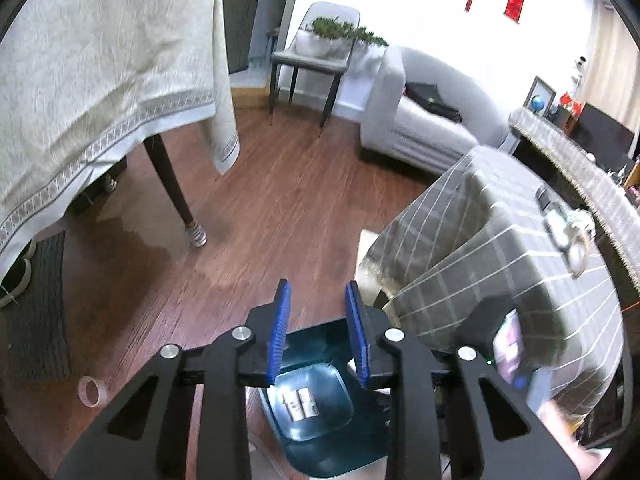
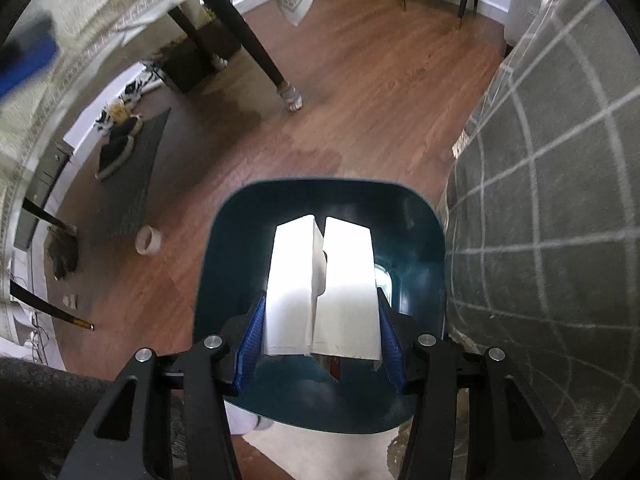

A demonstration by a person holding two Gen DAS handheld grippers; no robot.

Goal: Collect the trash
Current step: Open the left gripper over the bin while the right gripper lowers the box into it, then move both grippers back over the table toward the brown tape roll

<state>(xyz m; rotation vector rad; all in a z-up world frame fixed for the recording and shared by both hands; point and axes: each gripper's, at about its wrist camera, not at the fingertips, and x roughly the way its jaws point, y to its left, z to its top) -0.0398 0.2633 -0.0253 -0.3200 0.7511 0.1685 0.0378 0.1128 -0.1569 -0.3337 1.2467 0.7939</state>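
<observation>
A dark teal trash bin (image 2: 224, 264) stands on the wooden floor beside a table with a grey checked cloth (image 2: 552, 216). My right gripper (image 2: 320, 316) is shut on a white carton (image 2: 320, 280) and holds it right above the bin's opening. In the left wrist view the bin (image 1: 320, 428) lies below my left gripper (image 1: 318, 300), which is open and empty; a small white carton (image 1: 301, 404) lies on the bin's bottom. The right gripper (image 1: 508, 344) shows blurred at the right of that view.
A tape roll (image 2: 148, 240) lies on the floor left of the bin, also in the left wrist view (image 1: 92, 390). A table with a cream cloth (image 1: 100, 80) and dark legs (image 1: 176, 188) stands at the left. A dark mat (image 2: 128, 184), a chair (image 1: 312, 60) and a sofa (image 1: 420, 120) are farther off.
</observation>
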